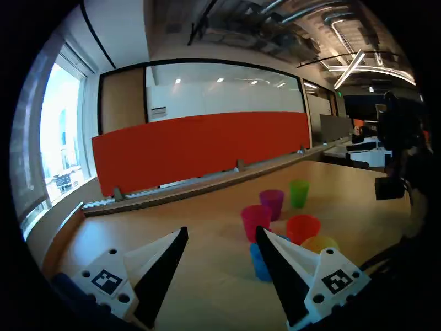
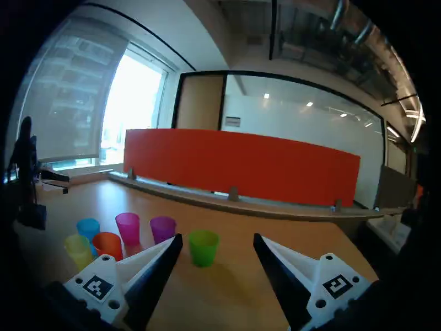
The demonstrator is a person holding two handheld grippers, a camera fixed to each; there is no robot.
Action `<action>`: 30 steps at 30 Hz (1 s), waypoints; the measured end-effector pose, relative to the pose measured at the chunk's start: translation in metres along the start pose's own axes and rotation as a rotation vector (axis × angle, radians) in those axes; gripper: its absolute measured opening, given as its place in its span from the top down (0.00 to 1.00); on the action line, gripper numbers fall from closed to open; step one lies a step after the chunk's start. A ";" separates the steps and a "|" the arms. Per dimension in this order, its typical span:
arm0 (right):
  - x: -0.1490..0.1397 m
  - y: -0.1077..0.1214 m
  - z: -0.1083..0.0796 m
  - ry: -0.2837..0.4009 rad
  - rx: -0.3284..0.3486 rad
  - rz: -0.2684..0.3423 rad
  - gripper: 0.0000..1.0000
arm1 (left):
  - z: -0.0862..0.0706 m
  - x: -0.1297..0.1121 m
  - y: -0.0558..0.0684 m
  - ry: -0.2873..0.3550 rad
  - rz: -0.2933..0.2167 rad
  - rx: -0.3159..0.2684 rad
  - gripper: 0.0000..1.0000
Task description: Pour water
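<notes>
— What's the room?
— An office. A pale wooden desk [image 1: 165,215] has an orange partition [image 1: 198,146] along its far edge and a bright window [image 1: 60,132] at the left.
— The grippers?
— The left gripper [image 1: 221,236] is spread wide and holds nothing. The right gripper [image 2: 217,238] is the same.
— The cups?
— They stand upright, clustered right of centre: pink cup [image 1: 255,219], purple cup [image 1: 272,201], green cup [image 1: 299,192], orange cup [image 1: 302,227], yellow cup [image 1: 320,243], and blue cup [image 1: 258,265] at the right finger's edge. In the right gripper view the green cup shows in the gap between the fingers, with neither finger on it.

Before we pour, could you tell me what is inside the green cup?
The green cup shows just its inner far wall by the rim; its near wall hides the bottom and any contents.
</notes>
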State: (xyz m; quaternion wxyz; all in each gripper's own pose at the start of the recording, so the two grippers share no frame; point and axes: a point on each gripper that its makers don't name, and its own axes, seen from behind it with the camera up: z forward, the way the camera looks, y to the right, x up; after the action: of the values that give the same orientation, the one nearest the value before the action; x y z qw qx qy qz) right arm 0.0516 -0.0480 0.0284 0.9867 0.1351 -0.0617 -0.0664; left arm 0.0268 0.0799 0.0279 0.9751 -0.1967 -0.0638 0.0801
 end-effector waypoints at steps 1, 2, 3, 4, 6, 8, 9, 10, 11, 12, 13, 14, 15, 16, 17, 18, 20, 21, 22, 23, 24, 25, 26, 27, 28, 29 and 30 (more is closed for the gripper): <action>0.000 -0.001 0.000 -0.007 0.014 -0.003 0.00 | 0.002 -0.002 0.003 -0.012 0.004 -0.019 0.09; 0.000 -0.002 0.001 -0.013 0.026 -0.007 0.00 | 0.004 -0.003 0.005 -0.023 0.008 -0.036 0.09; 0.000 -0.003 0.001 -0.018 0.037 -0.009 0.01 | 0.006 -0.005 0.008 -0.033 0.011 -0.054 0.09; 0.001 -0.004 0.002 -0.024 0.048 -0.010 0.01 | 0.008 -0.006 0.011 -0.043 0.012 -0.074 0.09; 0.001 -0.004 0.003 -0.035 0.068 -0.013 0.00 | 0.011 -0.009 0.017 -0.063 0.015 -0.111 0.09; 0.001 -0.005 0.004 -0.050 0.088 -0.016 0.00 | 0.015 -0.013 0.023 -0.085 0.022 -0.150 0.09; 0.000 -0.005 0.005 -0.057 0.096 -0.019 0.00 | 0.016 -0.014 0.026 -0.096 0.029 -0.166 0.09; 0.000 -0.005 0.006 -0.065 0.106 -0.025 0.00 | 0.017 -0.016 0.028 -0.109 0.039 -0.181 0.09; -0.001 -0.006 0.007 -0.073 0.114 -0.030 0.00 | 0.018 -0.018 0.030 -0.120 0.048 -0.194 0.09; -0.001 -0.006 0.008 -0.079 0.121 -0.036 0.00 | 0.019 -0.021 0.032 -0.132 0.059 -0.206 0.09; -0.002 -0.007 0.009 -0.086 0.129 -0.043 0.00 | 0.020 -0.023 0.034 -0.145 0.073 -0.218 0.09; -0.002 -0.007 0.010 -0.091 0.136 -0.049 0.00 | 0.021 -0.025 0.035 -0.156 0.085 -0.229 0.09; -0.003 -0.008 0.011 -0.096 0.143 -0.052 0.00 | 0.022 -0.028 0.036 -0.167 0.096 -0.239 0.09; -0.003 -0.009 0.012 -0.102 0.150 -0.055 0.00 | 0.023 -0.030 0.038 -0.178 0.106 -0.249 0.09; -0.004 -0.010 0.014 -0.106 0.157 -0.057 0.00 | 0.024 -0.033 0.039 -0.188 0.116 -0.258 0.09; -0.004 -0.011 0.015 -0.110 0.163 -0.058 0.00 | 0.025 -0.035 0.041 -0.198 0.124 -0.269 0.09; -0.005 -0.012 0.017 -0.119 0.175 -0.057 0.00 | 0.025 -0.039 0.045 -0.216 0.136 -0.295 0.09; -0.005 -0.013 0.018 -0.121 0.180 -0.055 0.00 | 0.025 -0.041 0.048 -0.224 0.140 -0.309 0.09; -0.005 -0.013 0.019 -0.123 0.185 -0.052 0.00 | 0.025 -0.042 0.051 -0.232 0.144 -0.324 0.09; -0.004 -0.013 0.019 -0.125 0.188 -0.049 0.00 | 0.025 -0.044 0.054 -0.239 0.147 -0.337 0.09; -0.005 -0.013 0.020 -0.127 0.191 -0.046 0.00 | 0.024 -0.046 0.056 -0.246 0.150 -0.350 0.09; -0.005 -0.012 0.022 -0.130 0.193 -0.042 0.00 | 0.024 -0.048 0.058 -0.254 0.154 -0.363 0.09; -0.006 -0.012 0.023 -0.133 0.195 -0.038 0.00 | 0.024 -0.050 0.060 -0.261 0.156 -0.375 0.09; -0.007 -0.011 0.024 -0.137 0.196 -0.036 0.00 | 0.024 -0.051 0.062 -0.268 0.159 -0.385 0.09; -0.008 -0.011 0.025 -0.141 0.196 -0.035 0.00 | 0.024 -0.053 0.063 -0.275 0.161 -0.394 0.09; -0.009 -0.010 0.025 -0.144 0.197 -0.034 0.00 | 0.024 -0.055 0.064 -0.281 0.163 -0.403 0.09; -0.010 -0.009 0.026 -0.147 0.197 -0.034 0.00 | 0.024 -0.056 0.065 -0.288 0.163 -0.410 0.09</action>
State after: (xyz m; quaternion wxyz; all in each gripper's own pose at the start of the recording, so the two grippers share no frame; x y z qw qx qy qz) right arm 0.0375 -0.0623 0.0500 0.9602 0.2271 -0.1380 -0.0865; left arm -0.0406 0.1383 0.0193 0.8862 -0.3811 -0.2006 0.1710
